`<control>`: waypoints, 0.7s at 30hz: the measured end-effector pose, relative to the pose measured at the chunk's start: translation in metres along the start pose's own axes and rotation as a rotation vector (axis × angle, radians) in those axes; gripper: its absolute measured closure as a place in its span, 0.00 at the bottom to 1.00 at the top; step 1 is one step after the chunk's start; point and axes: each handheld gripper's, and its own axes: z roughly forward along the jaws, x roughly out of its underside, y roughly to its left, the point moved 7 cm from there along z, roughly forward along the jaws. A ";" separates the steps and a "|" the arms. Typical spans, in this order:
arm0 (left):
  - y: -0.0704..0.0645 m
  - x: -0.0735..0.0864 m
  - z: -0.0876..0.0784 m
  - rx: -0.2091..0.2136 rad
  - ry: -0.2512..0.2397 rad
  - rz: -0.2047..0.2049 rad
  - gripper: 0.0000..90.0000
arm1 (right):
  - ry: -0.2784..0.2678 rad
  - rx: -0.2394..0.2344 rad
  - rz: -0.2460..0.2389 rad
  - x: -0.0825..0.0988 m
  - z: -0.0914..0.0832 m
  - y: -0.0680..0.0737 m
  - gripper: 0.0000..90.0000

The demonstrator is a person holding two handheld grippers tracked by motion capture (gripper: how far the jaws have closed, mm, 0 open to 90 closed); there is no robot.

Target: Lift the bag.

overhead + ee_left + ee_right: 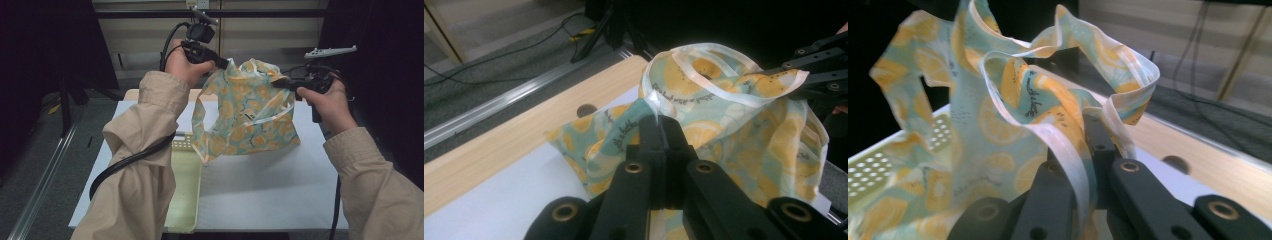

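A small garment [245,115] of pale green cloth printed with orange lemon slices, edged in white, hangs in the air over the table. My left gripper [226,63] is shut on its upper left edge, and my right gripper [278,83] is shut on its upper right edge. In the left gripper view the jaws pinch the white trim of the garment [724,115], with my left gripper [659,120] at the fold. In the right gripper view my right gripper [1090,125] clamps the bunched cloth of the garment [998,115], and the white trim drapes over one jaw.
A pale yellow perforated basket [186,185] lies on the white table sheet [260,190] under my left forearm. The wooden table edge [499,145] borders the sheet, with grey floor and a metal rail beyond. Dark curtains stand at both sides.
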 end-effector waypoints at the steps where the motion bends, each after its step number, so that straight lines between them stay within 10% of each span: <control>1: 0.002 0.005 0.000 -0.007 0.000 -0.003 1.00 | 0.003 -0.011 0.004 0.004 0.004 0.002 1.00; 11: 0.010 0.056 -0.019 0.004 0.025 -0.022 0.97 | 0.063 -0.153 0.002 0.032 0.031 0.041 0.92; 21: 0.021 0.109 -0.039 -0.017 0.000 -0.047 0.36 | 0.094 -0.133 -0.041 0.049 0.020 0.063 0.38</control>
